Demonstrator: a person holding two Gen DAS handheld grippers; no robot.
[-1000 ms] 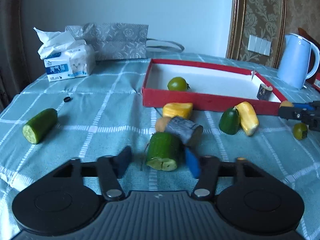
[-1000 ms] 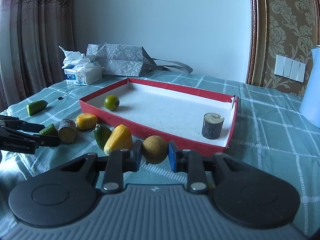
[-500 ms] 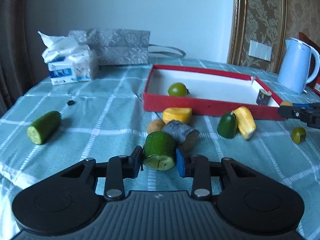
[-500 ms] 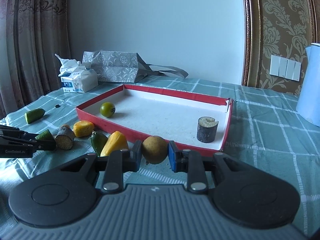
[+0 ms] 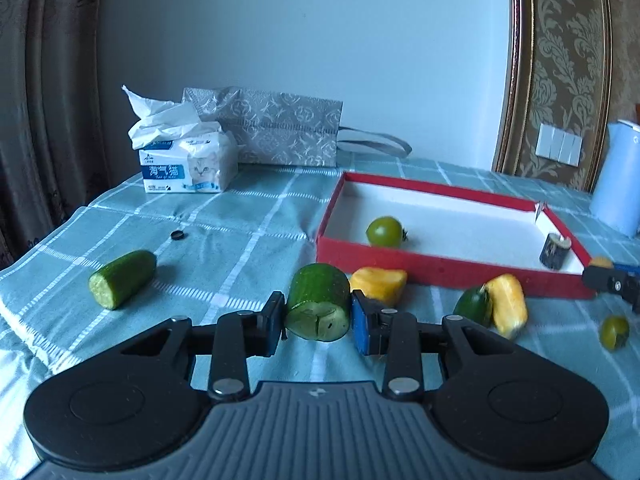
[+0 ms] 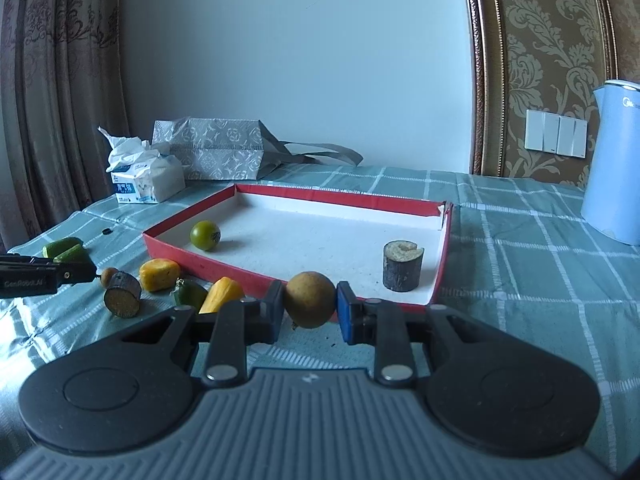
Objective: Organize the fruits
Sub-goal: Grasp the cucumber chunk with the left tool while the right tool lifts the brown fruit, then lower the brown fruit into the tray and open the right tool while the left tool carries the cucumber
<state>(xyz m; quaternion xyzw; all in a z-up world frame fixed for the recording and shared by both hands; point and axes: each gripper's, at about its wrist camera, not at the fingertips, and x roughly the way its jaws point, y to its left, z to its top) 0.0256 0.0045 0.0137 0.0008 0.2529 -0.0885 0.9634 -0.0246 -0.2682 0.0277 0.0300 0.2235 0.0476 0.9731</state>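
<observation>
Two pieces already sit in the red cardboard tray; left tool grips a green cucumber chunk mid-frame, right tool clamps a round brown fruit at centre, several pieces wait on the checked worktop

Teal cloth with white checks over the bench; shallow cardboard tray, red outside and white inside, holding a round green tomato. Green cucumber chunk, tan round fruit, grey patterned paper bag (silver motifs), pale blue plastic kettle.
</observation>
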